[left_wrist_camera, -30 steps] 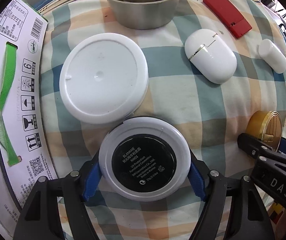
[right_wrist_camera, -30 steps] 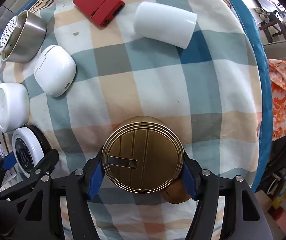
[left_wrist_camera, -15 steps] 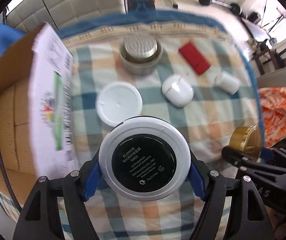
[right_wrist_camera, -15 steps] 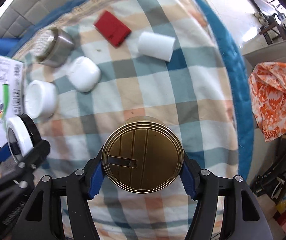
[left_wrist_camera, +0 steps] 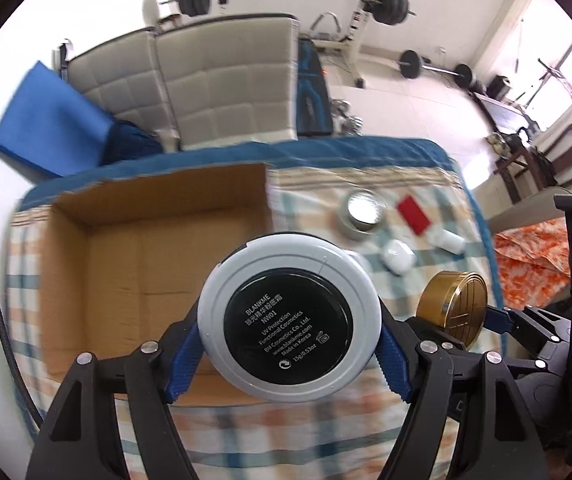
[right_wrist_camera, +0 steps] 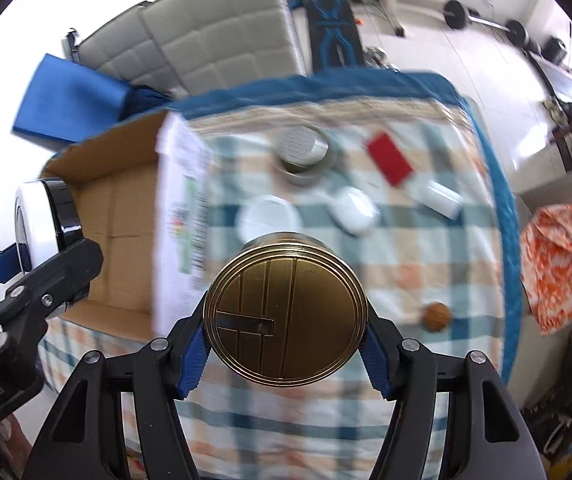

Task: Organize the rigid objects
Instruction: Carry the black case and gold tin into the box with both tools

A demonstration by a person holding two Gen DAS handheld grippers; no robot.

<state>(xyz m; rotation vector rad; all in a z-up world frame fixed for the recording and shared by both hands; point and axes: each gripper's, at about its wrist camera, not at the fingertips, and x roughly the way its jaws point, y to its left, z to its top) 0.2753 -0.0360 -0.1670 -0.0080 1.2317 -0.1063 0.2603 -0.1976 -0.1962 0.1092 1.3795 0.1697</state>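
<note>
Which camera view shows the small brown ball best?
The right wrist view: the small brown ball lies unobstructed on the checked cloth. In the left wrist view it cannot be seen.

cardboard box (right_wrist_camera: pixel 117 240): 1, 9 o'clock | white compact (left_wrist_camera: pixel 289 320): 1 | gold tin (right_wrist_camera: pixel 286 318): 1 | white jar (right_wrist_camera: pixel 267 218): 1 | metal cup (right_wrist_camera: pixel 304 152): 1, 12 o'clock | red card (right_wrist_camera: pixel 390 158): 1 | white cases (right_wrist_camera: pixel 354 210): 2 | walnut (right_wrist_camera: pixel 437 316): 1, 3 o'clock

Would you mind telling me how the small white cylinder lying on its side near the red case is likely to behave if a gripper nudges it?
The white cylinder lies on its side, so it would probably roll. Its smooth plastic looks slippery and light. The soft checked cloth may slow it.
</note>
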